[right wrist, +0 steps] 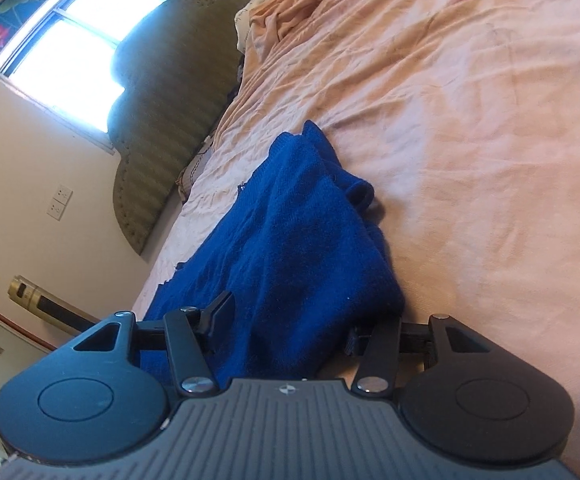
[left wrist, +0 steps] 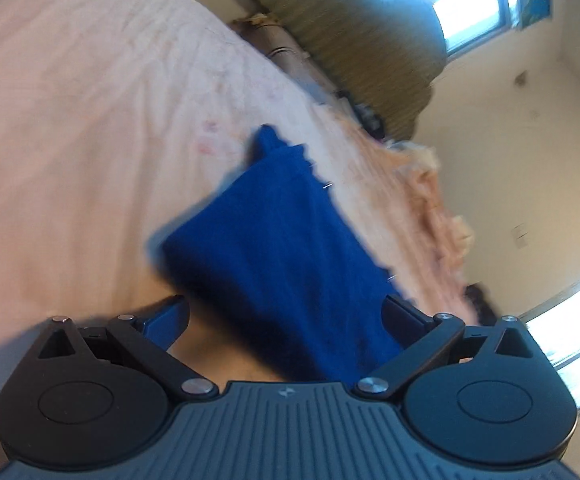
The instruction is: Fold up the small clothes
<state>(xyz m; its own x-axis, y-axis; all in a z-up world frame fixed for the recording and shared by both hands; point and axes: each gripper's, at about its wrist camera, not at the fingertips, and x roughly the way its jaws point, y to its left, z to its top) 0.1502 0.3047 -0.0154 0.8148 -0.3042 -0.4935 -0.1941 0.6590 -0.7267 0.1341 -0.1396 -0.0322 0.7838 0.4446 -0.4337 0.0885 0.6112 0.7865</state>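
The blue knit garment (left wrist: 273, 248) lies on the bed, running up from the bottom centre of both views across the peach sheet (right wrist: 470, 140) toward the padded headboard (right wrist: 169, 128) at the upper left of the right wrist view. The left hand-held gripper (left wrist: 285, 312) is spread wide, its jaws on either side of the near edge of the cloth and not pinching it. The right hand-held gripper (right wrist: 290, 324) is likewise released, with the fabric bunched between its parted jaws. The step in hand looks like taking hold of the near hem at two spots to begin a fold. To do it well, each gripper should push far enough in that the whole thickness of knit sits between its jaws before closing, since this soft cloth will slip from a shallow bite. The far end is rumpled at mid-frame in the right view, so a lift with both held level and a light pull outward should smooth it before folding over.
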